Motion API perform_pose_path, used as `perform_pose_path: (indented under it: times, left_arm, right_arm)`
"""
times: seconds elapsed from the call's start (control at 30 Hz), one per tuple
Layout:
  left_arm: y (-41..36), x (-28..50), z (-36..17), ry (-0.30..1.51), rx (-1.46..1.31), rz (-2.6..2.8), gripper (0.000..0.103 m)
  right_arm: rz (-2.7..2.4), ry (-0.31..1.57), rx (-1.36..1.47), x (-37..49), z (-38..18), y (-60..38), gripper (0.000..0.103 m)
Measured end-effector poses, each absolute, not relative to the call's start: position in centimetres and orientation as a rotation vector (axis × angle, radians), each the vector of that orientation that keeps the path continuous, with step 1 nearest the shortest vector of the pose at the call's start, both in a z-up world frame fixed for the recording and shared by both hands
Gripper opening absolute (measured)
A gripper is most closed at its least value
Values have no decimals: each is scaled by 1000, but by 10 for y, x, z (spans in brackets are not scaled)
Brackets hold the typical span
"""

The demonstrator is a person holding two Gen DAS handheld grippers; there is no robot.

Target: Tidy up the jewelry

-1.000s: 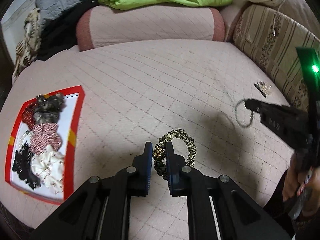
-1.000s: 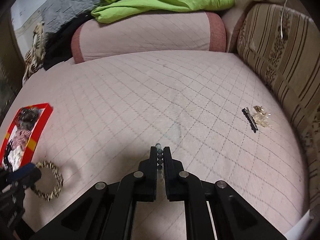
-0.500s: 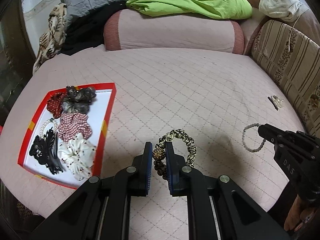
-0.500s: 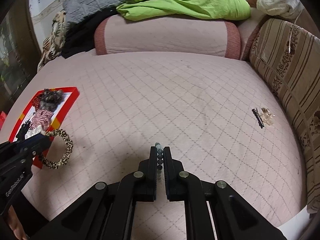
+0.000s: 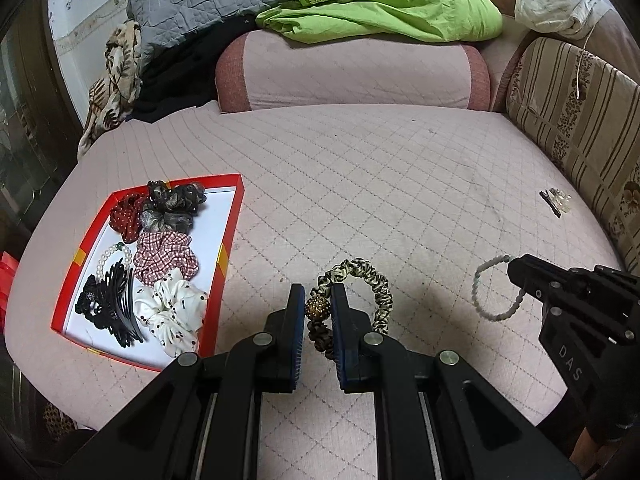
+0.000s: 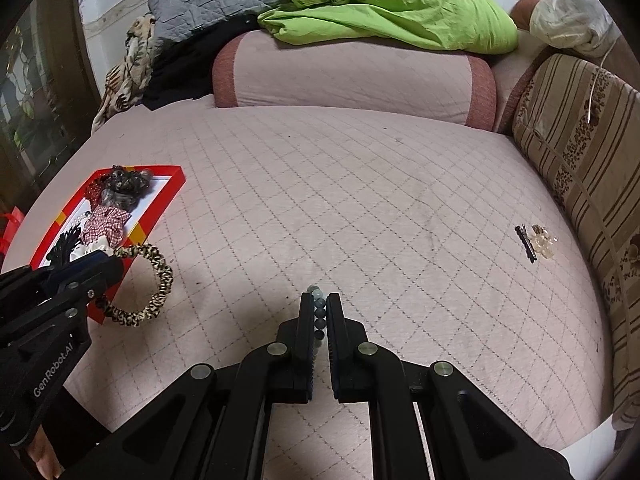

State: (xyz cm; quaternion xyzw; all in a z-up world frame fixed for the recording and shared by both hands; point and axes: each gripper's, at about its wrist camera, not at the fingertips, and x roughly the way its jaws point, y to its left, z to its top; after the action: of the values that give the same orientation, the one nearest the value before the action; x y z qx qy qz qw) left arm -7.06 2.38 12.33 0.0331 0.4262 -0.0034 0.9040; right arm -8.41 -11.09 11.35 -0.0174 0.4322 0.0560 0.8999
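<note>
Bed (image 5: 380, 184), one: pink quilted cover, spread ahead of and beneath both claws.

Bolster (image 5: 352, 72), one: pink with darker ends, at the far edge of the bed, well beyond both claws; a green blanket (image 5: 384, 8) lies on top of it.

Red tray (image 5: 230, 240), one: on the bed, ahead and to the left of the left claw, near it. Contents counted: four fabric scrunchies (dark (image 5: 172, 204), red dotted (image 5: 124, 216), checked (image 5: 164, 256), white spotted (image 5: 172, 312)), one pearl bracelet (image 5: 108, 256), one black hair claw clip (image 5: 108, 308).

Left claw (image 5: 318, 308), one: fingers pressed on the leopard-print scrunchie (image 5: 376, 288), pinching it at its gold glitter bead (image 5: 317, 307); the loop hangs out ahead and right of the fingertips, clear of the bed.

Right claw (image 6: 319, 312), one: fingers nearly together, pinching the pale green bead bracelet (image 6: 320, 312); from the left wrist view its loop hangs left of the fingertips.

Small pile, one: a black hair pin (image 6: 526, 244) touching a clear trinket (image 6: 542, 240), on the bed well ahead and right of the right claw.
</note>
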Motion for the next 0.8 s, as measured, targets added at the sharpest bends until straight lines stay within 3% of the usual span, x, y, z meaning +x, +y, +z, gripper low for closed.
perform_pose_path:
  times: [0.8]
  left_arm:
    - [33, -65, 115, 910, 34, 2, 12]
  right_arm:
    - [149, 931, -33, -85, 108, -95, 7]
